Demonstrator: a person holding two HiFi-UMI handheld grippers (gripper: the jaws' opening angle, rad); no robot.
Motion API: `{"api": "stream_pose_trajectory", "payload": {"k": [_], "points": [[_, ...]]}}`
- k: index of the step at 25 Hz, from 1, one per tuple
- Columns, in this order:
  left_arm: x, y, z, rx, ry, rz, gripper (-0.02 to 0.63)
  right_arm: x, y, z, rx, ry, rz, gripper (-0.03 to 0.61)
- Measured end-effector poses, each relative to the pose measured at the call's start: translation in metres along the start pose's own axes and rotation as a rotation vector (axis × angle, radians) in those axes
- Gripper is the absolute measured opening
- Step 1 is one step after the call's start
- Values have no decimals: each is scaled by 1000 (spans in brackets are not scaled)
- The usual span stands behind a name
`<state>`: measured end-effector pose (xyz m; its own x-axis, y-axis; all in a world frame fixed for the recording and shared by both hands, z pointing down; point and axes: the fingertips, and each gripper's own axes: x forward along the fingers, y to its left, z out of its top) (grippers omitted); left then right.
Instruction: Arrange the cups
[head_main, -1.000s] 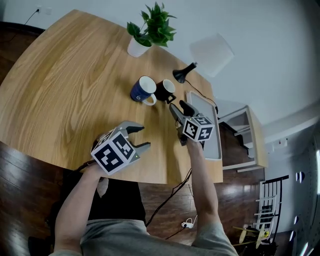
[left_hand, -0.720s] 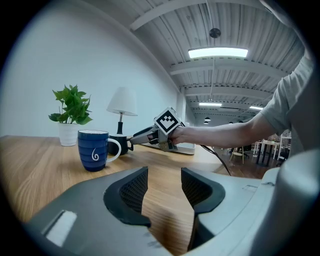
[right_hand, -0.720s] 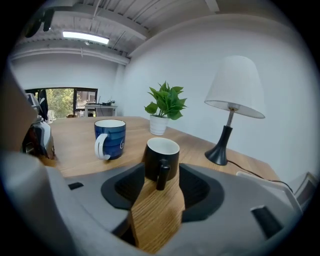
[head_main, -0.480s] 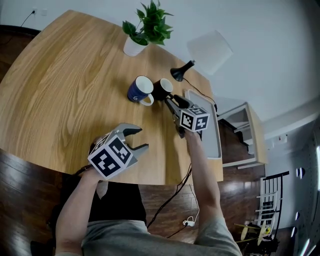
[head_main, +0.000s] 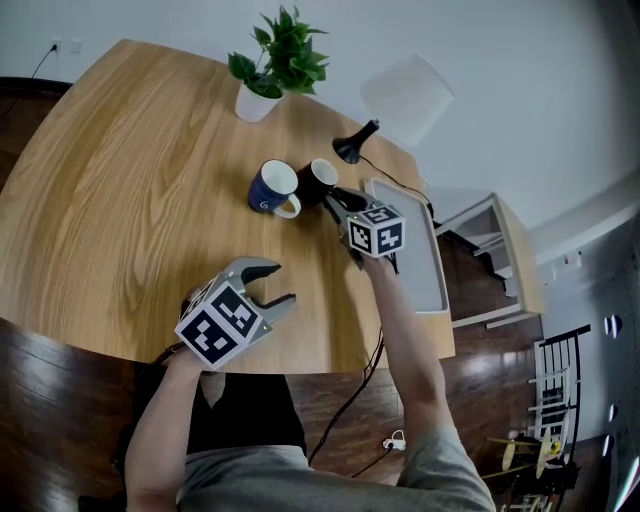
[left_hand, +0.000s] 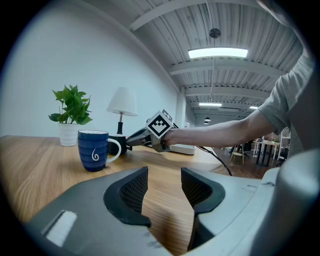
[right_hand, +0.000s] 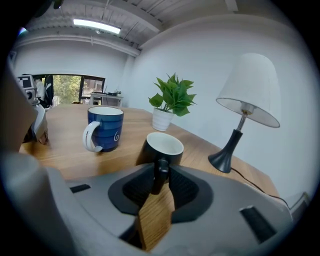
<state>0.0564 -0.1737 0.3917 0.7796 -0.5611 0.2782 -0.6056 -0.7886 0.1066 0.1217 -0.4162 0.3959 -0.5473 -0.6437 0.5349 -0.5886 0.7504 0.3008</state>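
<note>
We have pushed the right tongs forward; they are closing on the handle of the black cup, beside the blue cup on the table. Nearer us, the left tongs hover agape, empty.

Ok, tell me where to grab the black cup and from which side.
Grip the handle of the black cup, coming from the side facing the person: the cup stands upright and its handle sticks out that way, narrow enough to fit between the jaws. The right gripper is closing on it there.
</note>
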Motion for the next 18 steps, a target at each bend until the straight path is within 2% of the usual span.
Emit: {"api": "stream_pose_trajectory", "payload": {"k": [11, 18], "points": [[-2, 4, -4, 10, -4, 2, 216, -22, -1, 7, 235, -104, 16, 87], [-1, 6, -5, 4, -3, 10, 207, -59, -19, -6, 367, -169, 31, 87]]}}
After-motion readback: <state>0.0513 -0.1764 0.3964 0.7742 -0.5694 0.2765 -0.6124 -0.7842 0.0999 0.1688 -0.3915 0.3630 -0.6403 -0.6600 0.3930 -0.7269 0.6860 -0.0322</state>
